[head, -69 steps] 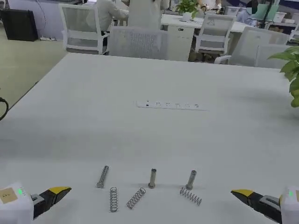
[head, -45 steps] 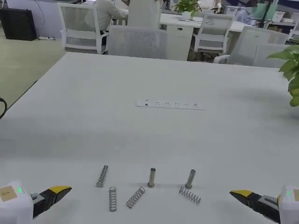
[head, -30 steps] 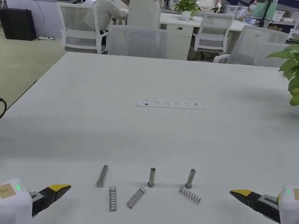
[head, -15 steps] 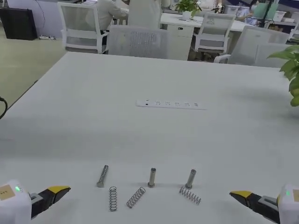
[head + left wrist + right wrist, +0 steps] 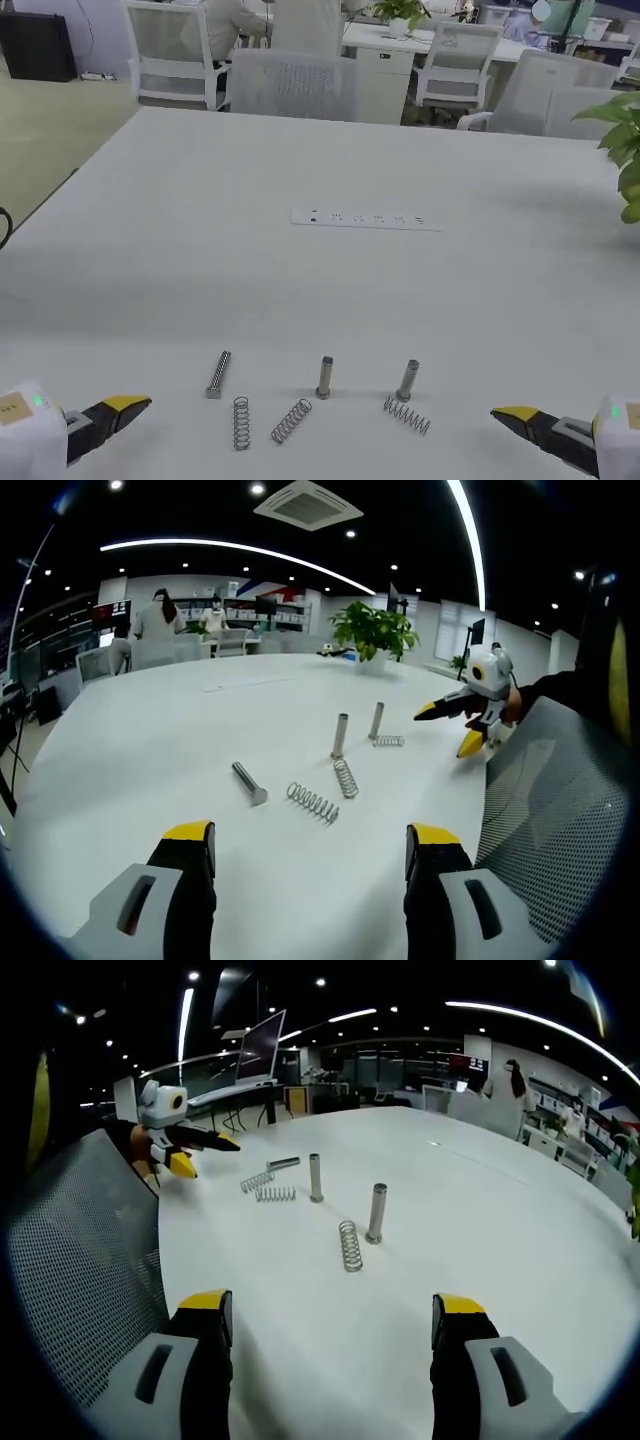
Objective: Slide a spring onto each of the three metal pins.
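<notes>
**Head view.** White table [image 5: 150,250]. Three metal pins sit in a row near the front edge. The left pin [image 5: 219,374] lies flat; the middle pin [image 5: 325,377] and right pin [image 5: 408,380] stand upright on their wider ends. Each has a spring on the tabletop just in front of it: left spring [image 5: 240,423], middle spring [image 5: 291,421], right spring [image 5: 407,416]. All three springs lie loose, none on a pin. A white power strip [image 5: 365,219] lies further back, mid-table; its markings are too small to read. The left gripper [image 5: 125,412] is at the lower left corner and the right gripper [image 5: 515,418] at the lower right. Both are well apart from the parts and have yellow-tipped jaws. Leaves of a plant [image 5: 625,150] show at the right edge, with office chairs [image 5: 290,85] beyond the table.

**Left gripper view.** The left gripper's [image 5: 310,832] jaws are spread wide with nothing between them. The left pin is the nearest part, with the left and middle springs just past it, then the two upright pins. The right gripper appears across the table, jaws parted.

**Right gripper view.** The right gripper's [image 5: 332,1303] jaws are also spread wide and hold nothing. The right pin stands nearest, with the right spring lying just beside it and apart from it. The left gripper is at the far side. A mesh chair back [image 5: 70,1260] is on the left. No legible writing.
</notes>
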